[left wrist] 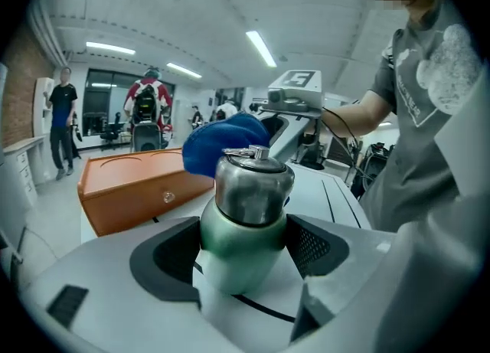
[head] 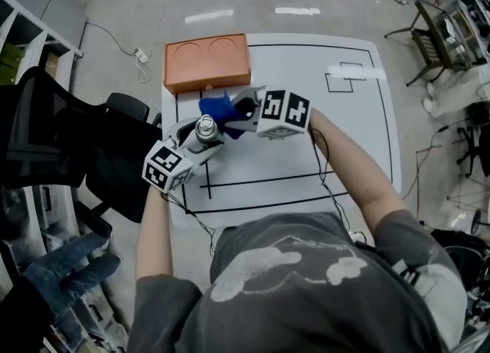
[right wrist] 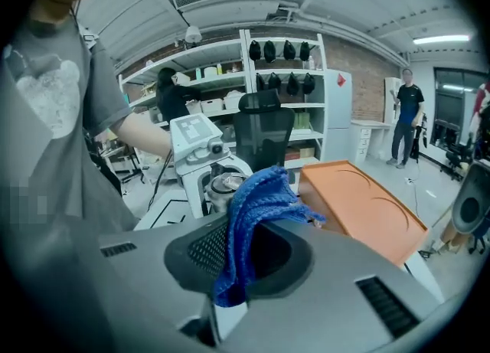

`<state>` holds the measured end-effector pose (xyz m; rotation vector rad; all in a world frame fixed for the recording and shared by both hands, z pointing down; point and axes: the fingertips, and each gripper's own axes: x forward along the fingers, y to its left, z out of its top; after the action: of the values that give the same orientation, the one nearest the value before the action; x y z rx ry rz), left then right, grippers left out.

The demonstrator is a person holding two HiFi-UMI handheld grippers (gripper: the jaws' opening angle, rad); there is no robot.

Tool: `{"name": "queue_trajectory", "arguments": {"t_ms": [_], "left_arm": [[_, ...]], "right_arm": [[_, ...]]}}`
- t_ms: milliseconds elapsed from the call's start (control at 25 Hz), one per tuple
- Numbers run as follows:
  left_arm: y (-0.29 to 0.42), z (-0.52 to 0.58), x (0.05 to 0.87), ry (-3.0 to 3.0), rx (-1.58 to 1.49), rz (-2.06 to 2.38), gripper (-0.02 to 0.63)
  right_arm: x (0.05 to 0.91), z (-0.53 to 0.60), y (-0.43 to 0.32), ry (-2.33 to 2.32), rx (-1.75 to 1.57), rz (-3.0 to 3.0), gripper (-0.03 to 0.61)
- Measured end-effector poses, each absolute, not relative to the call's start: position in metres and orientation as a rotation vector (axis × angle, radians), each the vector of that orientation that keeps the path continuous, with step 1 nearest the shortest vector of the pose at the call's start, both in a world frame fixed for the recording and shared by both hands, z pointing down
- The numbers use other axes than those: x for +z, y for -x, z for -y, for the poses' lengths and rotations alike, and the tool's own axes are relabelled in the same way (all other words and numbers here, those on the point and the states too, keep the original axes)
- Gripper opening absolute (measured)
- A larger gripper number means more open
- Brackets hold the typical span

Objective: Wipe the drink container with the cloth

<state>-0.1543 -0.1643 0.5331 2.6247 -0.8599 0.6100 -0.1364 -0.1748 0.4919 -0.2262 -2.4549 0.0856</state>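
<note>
I have left gripper (left wrist: 245, 256) jaws clamped on bottle (left wrist: 251, 191) over table (head: 321, 152); right gripper (right wrist: 243, 256) jaws pinching cloth (right wrist: 260, 198), cloth against bottle top; box (head: 207, 62) behind.

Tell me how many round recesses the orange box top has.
2. Both are in the top of the orange box: one recess at the left, the other at the right. None seems hidden.

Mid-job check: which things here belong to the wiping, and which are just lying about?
In the job: drink container clamped in left gripper; blue cloth pinched in right gripper.
Lying about: orange box on the table; black office chair.
</note>
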Motion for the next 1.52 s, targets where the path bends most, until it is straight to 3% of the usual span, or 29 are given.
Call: {"name": "queue_trajectory", "arguments": {"t_ms": [320,840,1520], "left_arm": [[0.156,0.159,0.535,-2.756,0.668,0.546,0.348],[0.157,0.157,0.536,-2.743,0.619,0.561,0.348],[0.172,0.148,0.516,-2.432,0.379,1.219,0.350]], "right_arm": [[0.514,0.181,0.147,0.275,0.054,2.358,0.041],[0.577,0.185,0.146,0.195,0.107,2.177,0.040],[0.555,0.186,0.126,-0.072,0.115,2.290,0.041]]}}
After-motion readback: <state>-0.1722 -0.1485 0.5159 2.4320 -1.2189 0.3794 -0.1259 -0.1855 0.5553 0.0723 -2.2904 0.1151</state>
